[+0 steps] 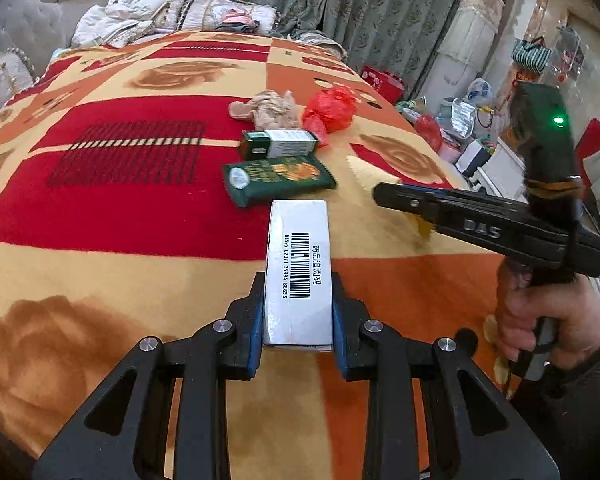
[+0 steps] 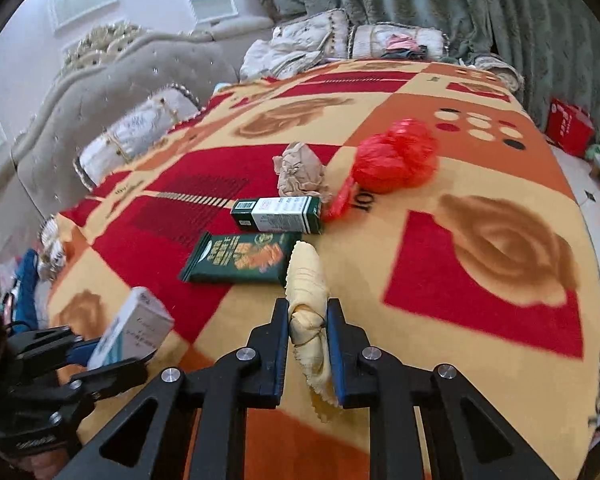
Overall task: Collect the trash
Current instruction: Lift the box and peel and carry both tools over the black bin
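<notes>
My left gripper (image 1: 299, 280) is shut on a white carton with a barcode (image 1: 299, 268), held above the bed; the carton also shows in the right wrist view (image 2: 134, 328). My right gripper (image 2: 308, 312) is shut on a yellow wrapper (image 2: 306, 280); the right gripper also shows in the left wrist view (image 1: 384, 196). On the blanket ahead lie a dark green packet (image 1: 280, 178) (image 2: 244, 258), a green-and-white box (image 1: 278, 144) (image 2: 278, 214), a crumpled beige paper (image 1: 266, 110) (image 2: 300, 172) and a red plastic bag (image 1: 330, 110) (image 2: 394, 156).
The bed carries a red, orange and yellow blanket (image 1: 120, 208) (image 2: 480, 280). Pillows (image 1: 140, 12) and a grey padded headboard (image 2: 112, 80) stand at the far side. Green curtains (image 1: 360, 8) hang behind. Bags and clutter (image 1: 460, 120) lie on the floor at the right.
</notes>
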`<state>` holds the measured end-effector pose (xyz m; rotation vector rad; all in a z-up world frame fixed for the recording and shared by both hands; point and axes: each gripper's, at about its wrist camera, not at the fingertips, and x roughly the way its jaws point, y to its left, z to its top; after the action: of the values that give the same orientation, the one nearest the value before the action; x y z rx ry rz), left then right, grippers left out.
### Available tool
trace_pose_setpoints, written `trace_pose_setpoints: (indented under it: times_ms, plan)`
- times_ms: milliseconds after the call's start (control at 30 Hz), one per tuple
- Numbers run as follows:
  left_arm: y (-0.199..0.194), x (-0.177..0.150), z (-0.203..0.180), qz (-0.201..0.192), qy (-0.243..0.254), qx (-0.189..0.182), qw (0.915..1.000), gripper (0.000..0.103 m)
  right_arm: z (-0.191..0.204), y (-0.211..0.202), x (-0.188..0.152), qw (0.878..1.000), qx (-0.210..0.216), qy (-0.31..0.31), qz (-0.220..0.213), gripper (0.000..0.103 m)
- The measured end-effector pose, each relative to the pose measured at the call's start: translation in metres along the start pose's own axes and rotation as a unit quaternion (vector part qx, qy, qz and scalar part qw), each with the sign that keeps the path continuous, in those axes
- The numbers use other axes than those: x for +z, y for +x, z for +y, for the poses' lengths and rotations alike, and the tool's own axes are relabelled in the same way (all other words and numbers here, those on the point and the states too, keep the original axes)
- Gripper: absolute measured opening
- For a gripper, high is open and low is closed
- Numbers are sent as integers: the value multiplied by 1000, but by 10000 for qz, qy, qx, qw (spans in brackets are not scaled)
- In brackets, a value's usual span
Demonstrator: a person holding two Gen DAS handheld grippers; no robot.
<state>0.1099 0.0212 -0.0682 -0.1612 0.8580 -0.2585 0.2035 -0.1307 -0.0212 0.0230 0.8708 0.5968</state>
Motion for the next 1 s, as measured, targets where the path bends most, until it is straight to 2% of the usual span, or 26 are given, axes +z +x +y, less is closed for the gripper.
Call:
trace_pose_setpoints:
  times_ms: [233,467,567,833,1000]
  plan:
    - [1,-5,-29,54,160,5,9999,26,-2,-38,-18,9995,-12,99,-288,17]
    - [-2,0,-56,29,226,644,9977,26,-7,-61,-25,9983,5,108,-581,17]
    - [-4,0,-61,-17,228,778,9967,26,-15,-60,-28,9985,154,252,-464,17]
    - [2,1,-67,38,258,1074,9939,26,-23,-73,-27,9966,-312,306,-697,17]
    - [4,-2,-73,0,372,1268,9912,26,-32,-74,-30,9962,-446,390,-642,17]
